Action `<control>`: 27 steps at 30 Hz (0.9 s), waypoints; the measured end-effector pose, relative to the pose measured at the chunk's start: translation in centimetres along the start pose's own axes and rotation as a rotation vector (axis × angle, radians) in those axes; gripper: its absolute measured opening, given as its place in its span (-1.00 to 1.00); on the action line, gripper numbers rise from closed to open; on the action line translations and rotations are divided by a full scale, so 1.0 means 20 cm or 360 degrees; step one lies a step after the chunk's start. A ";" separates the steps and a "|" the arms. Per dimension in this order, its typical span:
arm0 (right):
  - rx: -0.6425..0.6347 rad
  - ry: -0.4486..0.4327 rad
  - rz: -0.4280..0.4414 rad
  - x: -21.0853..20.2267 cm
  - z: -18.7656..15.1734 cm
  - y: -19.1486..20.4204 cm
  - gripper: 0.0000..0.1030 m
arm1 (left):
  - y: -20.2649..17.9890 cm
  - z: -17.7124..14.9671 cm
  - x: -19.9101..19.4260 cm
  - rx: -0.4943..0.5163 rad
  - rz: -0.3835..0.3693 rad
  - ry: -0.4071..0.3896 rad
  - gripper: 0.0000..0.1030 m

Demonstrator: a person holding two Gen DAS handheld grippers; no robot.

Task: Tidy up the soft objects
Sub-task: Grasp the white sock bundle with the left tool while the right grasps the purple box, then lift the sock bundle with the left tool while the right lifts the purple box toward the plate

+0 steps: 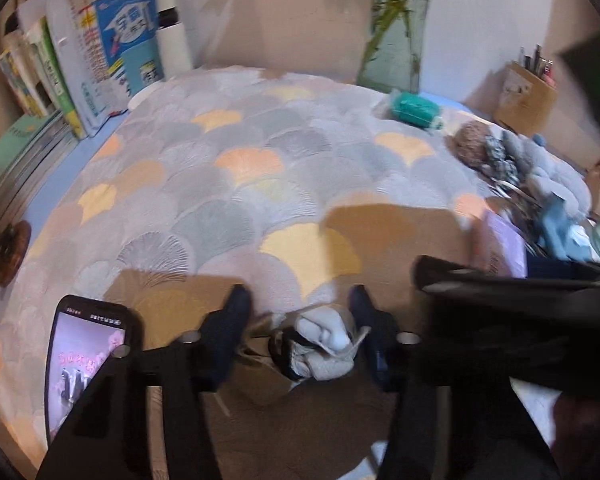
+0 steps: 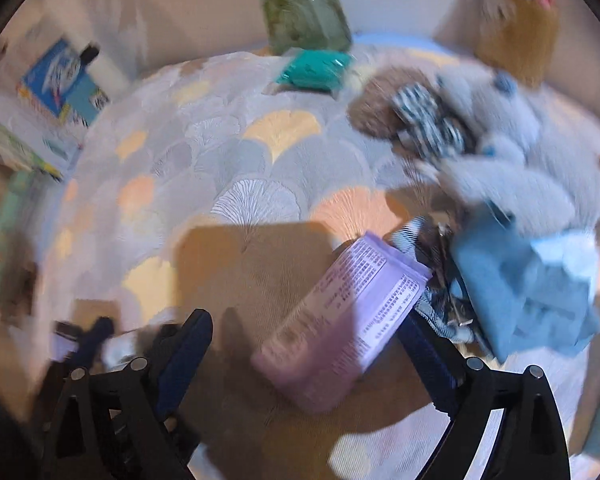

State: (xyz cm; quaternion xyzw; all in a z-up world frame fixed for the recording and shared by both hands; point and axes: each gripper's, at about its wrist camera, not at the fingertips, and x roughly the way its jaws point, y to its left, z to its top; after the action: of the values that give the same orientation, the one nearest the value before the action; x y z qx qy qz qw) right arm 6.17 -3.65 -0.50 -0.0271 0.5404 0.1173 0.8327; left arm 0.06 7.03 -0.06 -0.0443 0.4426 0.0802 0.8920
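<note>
My left gripper [image 1: 298, 304] is open over the fan-patterned cloth [image 1: 240, 168], its fingers either side of a rolled grey-white sock bundle [image 1: 324, 344] without gripping it. My right gripper [image 2: 304, 328] is open and wide; a purple tissue pack [image 2: 340, 320] lies between its fingers, touching the right one. A pile of soft things lies at the right: a grey plush toy [image 2: 512, 160], a brown plush [image 2: 376, 104], a checked cloth [image 2: 428, 120] and blue cloths [image 2: 536, 288]. The pile also shows in the left wrist view [image 1: 520, 160]. The right wrist view is blurred.
A phone [image 1: 84, 352] with its screen lit lies by my left gripper. Books [image 1: 100, 60] stand at the back left. A teal packet [image 1: 414, 108], a glass vase [image 1: 396, 32] and a cardboard box with pens [image 1: 526, 96] stand at the back.
</note>
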 end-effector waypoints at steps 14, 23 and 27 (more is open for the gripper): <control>-0.0217 -0.0079 0.0086 -0.12 -0.05 -0.04 -0.30 | 0.05 -0.04 -0.06 -0.0173 -0.0310 0.0085 -0.19; -0.0103 -0.0174 0.0082 -0.29 -0.17 -0.25 -0.30 | 0.12 -0.10 -0.09 -0.0425 -0.0440 0.0104 -0.19; -0.0054 -0.0189 0.0095 -0.31 -0.19 -0.30 -0.30 | 0.08 -0.09 -0.10 -0.0402 -0.0451 0.0100 -0.19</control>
State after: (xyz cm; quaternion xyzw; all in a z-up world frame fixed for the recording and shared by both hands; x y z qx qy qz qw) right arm 1.75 -11.24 3.12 -0.0181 0.4886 0.1526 0.8589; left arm -2.93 8.11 0.47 -0.2204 0.4459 0.0072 0.8675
